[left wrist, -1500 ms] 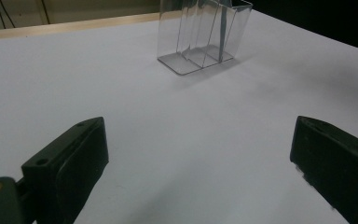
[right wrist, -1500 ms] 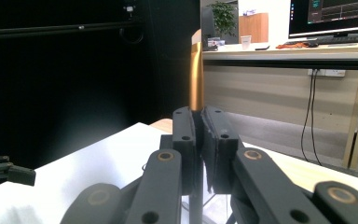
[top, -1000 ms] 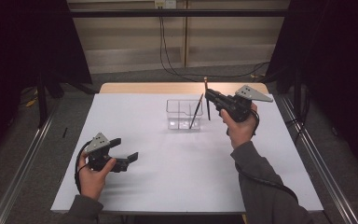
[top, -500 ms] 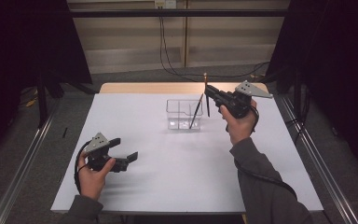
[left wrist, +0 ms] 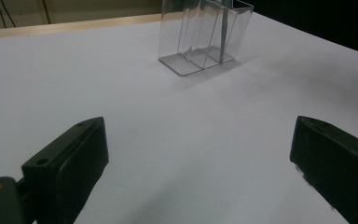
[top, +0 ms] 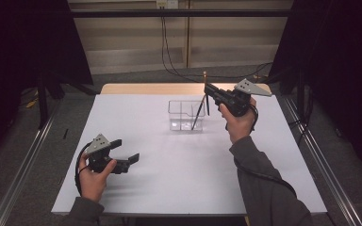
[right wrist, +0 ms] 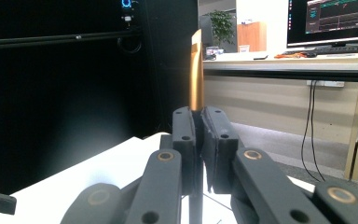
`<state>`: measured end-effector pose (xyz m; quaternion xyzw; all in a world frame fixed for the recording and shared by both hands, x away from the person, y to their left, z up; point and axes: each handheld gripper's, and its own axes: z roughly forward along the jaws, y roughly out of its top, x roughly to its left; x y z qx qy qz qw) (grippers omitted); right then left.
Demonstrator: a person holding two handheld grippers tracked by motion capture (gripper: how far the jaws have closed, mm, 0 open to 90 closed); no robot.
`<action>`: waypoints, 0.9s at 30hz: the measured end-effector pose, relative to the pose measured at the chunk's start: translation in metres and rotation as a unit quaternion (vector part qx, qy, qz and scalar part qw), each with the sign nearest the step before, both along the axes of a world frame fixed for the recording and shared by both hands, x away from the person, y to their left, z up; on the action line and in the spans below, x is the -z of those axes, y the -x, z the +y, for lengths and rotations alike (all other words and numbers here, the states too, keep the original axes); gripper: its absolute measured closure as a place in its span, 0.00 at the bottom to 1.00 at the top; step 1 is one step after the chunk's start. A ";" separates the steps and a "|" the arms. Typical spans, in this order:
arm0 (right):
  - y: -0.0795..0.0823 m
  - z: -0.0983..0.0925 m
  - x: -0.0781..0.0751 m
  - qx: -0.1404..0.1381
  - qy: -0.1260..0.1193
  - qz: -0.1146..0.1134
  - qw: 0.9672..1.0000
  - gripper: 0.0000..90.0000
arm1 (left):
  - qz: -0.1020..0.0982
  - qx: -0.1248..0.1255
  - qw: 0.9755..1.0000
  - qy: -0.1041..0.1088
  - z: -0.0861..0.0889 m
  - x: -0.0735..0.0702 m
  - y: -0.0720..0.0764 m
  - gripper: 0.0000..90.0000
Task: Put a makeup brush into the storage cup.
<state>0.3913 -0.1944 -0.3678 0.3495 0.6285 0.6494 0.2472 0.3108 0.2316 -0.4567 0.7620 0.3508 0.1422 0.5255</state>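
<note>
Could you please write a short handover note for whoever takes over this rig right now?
Right gripper: shut on a pen with a gold upper end, held upright above the right end of the clear divided container.
Left gripper: open, empty, low over the near left part of the white table.
Done: one dark pen already leans inside the container.
Left: the held pen is not yet inside; probably lower it into a compartment and let go. The pen's lower tip relative to the rim cannot be judged.
</note>
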 end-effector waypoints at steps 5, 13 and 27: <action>-0.004 0.000 0.000 0.002 0.000 0.001 1.000 0.94 | 0.002 0.000 1.000 0.004 0.000 0.001 0.000 0.04; -0.011 0.003 0.003 0.004 0.002 0.003 1.000 0.94 | 0.001 -0.002 1.000 0.001 0.000 0.001 0.000 0.04; -0.021 0.004 0.003 0.006 0.005 0.002 1.000 0.94 | 0.002 0.005 1.000 0.001 -0.001 0.002 0.000 0.05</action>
